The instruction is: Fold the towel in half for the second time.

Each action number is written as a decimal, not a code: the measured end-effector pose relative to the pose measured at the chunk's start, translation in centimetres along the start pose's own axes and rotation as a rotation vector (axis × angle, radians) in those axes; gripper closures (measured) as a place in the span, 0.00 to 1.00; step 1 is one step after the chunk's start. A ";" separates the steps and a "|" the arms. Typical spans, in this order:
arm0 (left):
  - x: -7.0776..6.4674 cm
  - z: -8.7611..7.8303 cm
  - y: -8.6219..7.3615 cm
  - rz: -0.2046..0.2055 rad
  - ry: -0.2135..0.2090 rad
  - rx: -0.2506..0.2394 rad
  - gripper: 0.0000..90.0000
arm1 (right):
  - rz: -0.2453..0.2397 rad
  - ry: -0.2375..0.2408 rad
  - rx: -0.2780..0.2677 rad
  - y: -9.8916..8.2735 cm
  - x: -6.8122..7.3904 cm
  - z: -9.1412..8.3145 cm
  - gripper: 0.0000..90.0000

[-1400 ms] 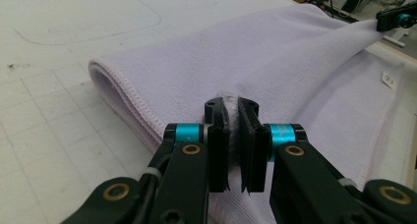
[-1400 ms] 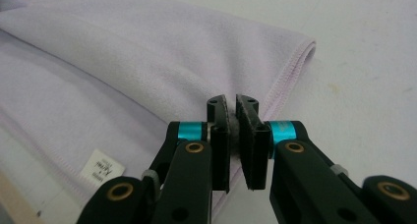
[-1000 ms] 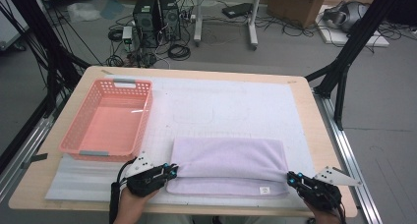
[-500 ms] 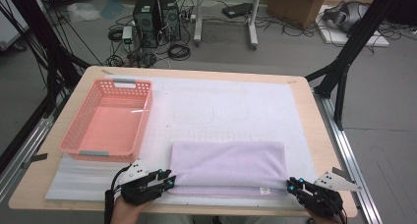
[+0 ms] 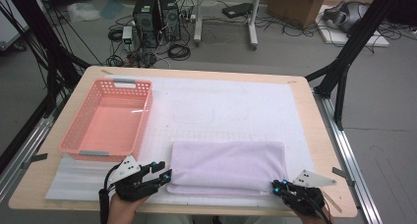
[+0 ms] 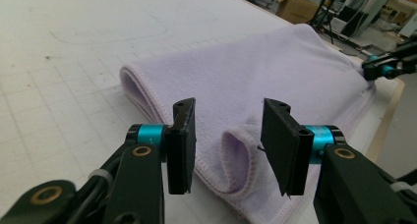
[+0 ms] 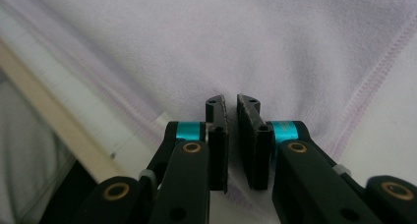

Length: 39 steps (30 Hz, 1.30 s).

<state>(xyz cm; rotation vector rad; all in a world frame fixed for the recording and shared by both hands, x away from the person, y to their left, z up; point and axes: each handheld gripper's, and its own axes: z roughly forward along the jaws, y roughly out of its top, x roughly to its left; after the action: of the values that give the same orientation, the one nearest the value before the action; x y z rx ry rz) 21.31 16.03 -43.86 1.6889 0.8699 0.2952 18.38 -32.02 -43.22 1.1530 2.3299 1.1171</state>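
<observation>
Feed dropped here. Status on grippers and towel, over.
Left gripper open, jaws just opening, towel corner between. Right gripper nearly shut at towel edge. Nothing in the way.

Basket [image 5: 105, 121] left of towel [image 5: 228, 165]

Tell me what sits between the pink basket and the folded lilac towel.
Nothing: in the high view, bare white mat separates the pink basket from the folded lilac towel.

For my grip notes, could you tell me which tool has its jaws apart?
The left tool: its jaws have just been opening and stand apart around a fold of the lilac towel, while the right tool has just closed its jaws almost together.
</observation>
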 end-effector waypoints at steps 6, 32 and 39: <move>-0.1 0.1 0.0 -0.001 0.003 -0.002 0.61 | 0.036 0.044 -0.053 -0.6 -0.4 -1.8 0.75; 1.6 4.1 1.2 -0.031 0.075 0.092 0.52 | 0.125 -0.138 -0.131 0.6 -3.6 -0.9 0.63; 3.1 6.9 2.5 -0.032 0.097 0.115 0.51 | 0.138 -0.131 -0.131 1.4 -5.4 0.4 0.59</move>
<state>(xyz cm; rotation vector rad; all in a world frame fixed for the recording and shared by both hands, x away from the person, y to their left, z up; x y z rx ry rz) 28.64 12.90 -44.47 1.7767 1.0011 0.3128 22.75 -35.45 -42.72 1.3124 2.0735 1.1841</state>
